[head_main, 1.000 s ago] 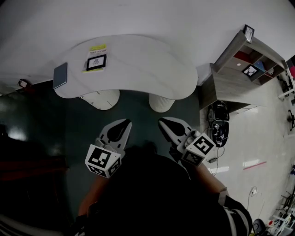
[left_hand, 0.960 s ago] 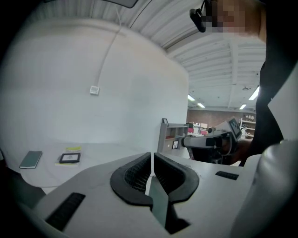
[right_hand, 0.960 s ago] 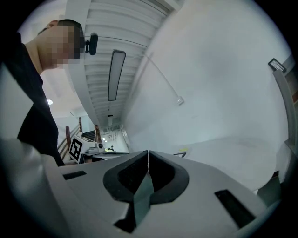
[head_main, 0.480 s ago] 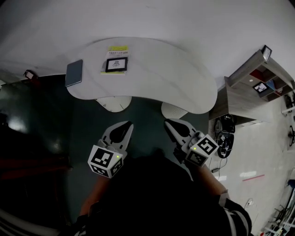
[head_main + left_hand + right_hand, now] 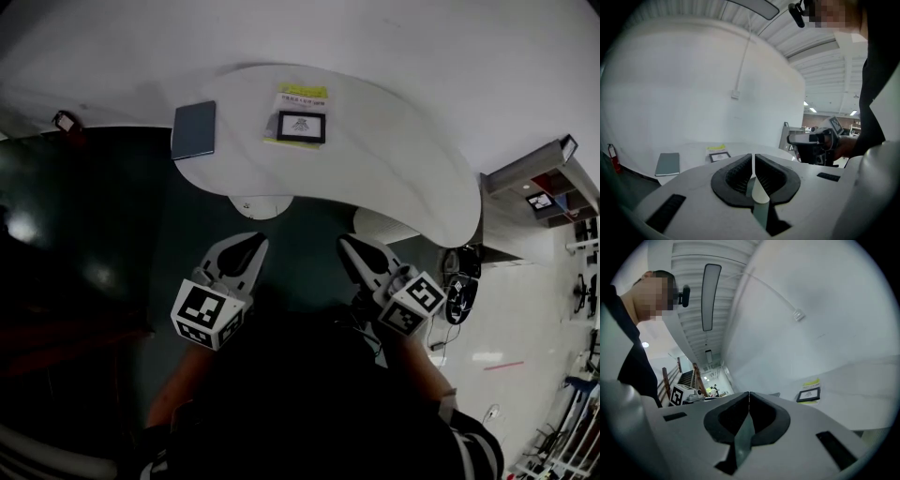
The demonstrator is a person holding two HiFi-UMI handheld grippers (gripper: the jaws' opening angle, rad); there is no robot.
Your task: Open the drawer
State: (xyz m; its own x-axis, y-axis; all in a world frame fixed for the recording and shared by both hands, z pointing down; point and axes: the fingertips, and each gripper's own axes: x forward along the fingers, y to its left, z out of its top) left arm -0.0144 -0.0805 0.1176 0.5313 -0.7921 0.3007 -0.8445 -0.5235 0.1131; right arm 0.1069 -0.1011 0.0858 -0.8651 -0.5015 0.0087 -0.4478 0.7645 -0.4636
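Drawer can't be picked out in any view. A shelf unit (image 5: 539,178) stands at the right edge of the head view, well apart from both tongs. Left tongs (image 5: 251,246) are lower left of centre, jaws together with nothing between them. Right tongs (image 5: 351,249) are lower right of centre, jaws also pressed together, empty. Both are held over the dark floor (image 5: 300,234), tips pointing toward the white curved counter (image 5: 394,164) in the upper middle, not touching it. On the counter, a grey notebook (image 5: 194,129) lies at the left end and a framed card (image 5: 301,126) near the centre, apart from each other.
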